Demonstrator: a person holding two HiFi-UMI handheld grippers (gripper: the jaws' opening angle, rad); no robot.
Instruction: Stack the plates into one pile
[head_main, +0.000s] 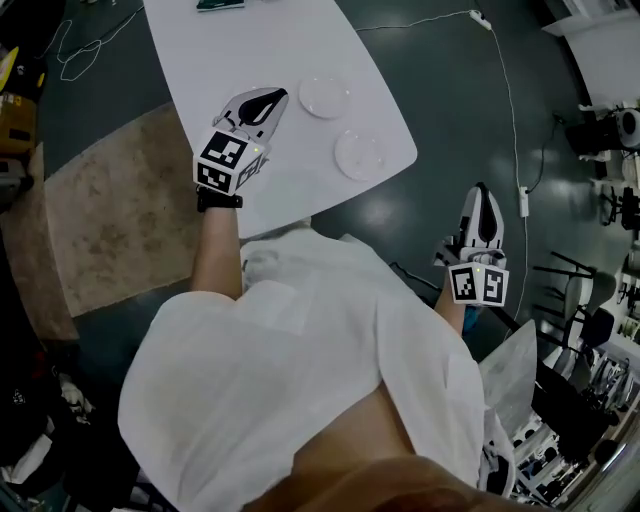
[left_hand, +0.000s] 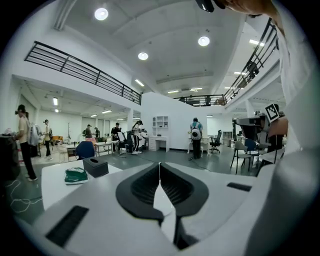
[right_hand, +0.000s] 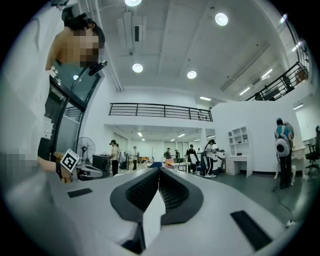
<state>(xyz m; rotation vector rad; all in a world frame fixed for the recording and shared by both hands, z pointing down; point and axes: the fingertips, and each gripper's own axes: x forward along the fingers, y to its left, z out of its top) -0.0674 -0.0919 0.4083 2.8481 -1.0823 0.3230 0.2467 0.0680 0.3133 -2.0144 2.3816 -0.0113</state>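
Two white plates lie apart on the white table (head_main: 210, 60) in the head view: one further back (head_main: 325, 97), one nearer the table's right edge (head_main: 359, 155). My left gripper (head_main: 272, 96) hovers over the table just left of the far plate, jaws shut with nothing between them (left_hand: 159, 164). My right gripper (head_main: 481, 188) is off the table, over the dark floor to the right of the near plate; its jaws meet at the tip, empty (right_hand: 159, 169). Neither gripper view shows a plate.
A green object (left_hand: 76, 175) and a black box (left_hand: 95, 166) sit at the table's far end. A tan rug (head_main: 110, 200) lies left of the table. A white cable (head_main: 510, 100) and power strip (head_main: 522, 200) cross the floor on the right; chairs (head_main: 575, 280) stand further right.
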